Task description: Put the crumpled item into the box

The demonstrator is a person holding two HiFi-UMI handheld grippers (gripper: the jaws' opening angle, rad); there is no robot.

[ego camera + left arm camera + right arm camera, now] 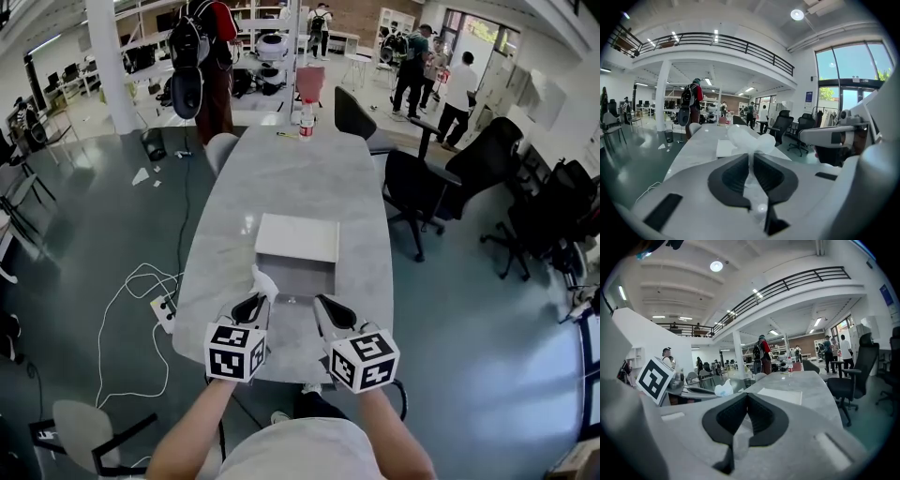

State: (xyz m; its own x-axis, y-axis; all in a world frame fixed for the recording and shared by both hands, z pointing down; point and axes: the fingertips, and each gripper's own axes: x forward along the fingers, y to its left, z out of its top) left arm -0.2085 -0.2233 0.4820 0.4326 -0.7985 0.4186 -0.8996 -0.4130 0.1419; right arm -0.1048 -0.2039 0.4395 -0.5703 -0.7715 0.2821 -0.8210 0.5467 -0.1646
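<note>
Head view shows the person's left arm [192, 422] and right arm [394, 422] reaching forward side by side over the near end of a long grey table [281, 178]. Each hand holds a gripper, and both point toward the box [295, 274].

The left gripper [255, 300] is closed tight on the crumpled item [264, 281], a thin, white, scrunched thing. In the left gripper view the left gripper [751, 157] pinches the lower part, and the rest of the crumpled item [749, 138] puffs out above the tips. It is up in the air at the near left corner of the box, not inside it.

The right gripper [323, 305] sits just beside the left one, near the front edge of the box. In the right gripper view the right gripper [746, 399] has its jaws pressed together with nothing between them.

The near edge of the table lies right under both grippers. Past the box the table runs on to a bottle [306, 122] at the far end. Black chairs [417, 187] stand close along the right side. White cables [141, 300] lie on the floor at the left.

The box is open, with its white lid [297, 237] folded back on the far side. The part of the inside that shows is plain grey. The near part is hidden behind the grippers, so I can't tell what lies there.
</note>
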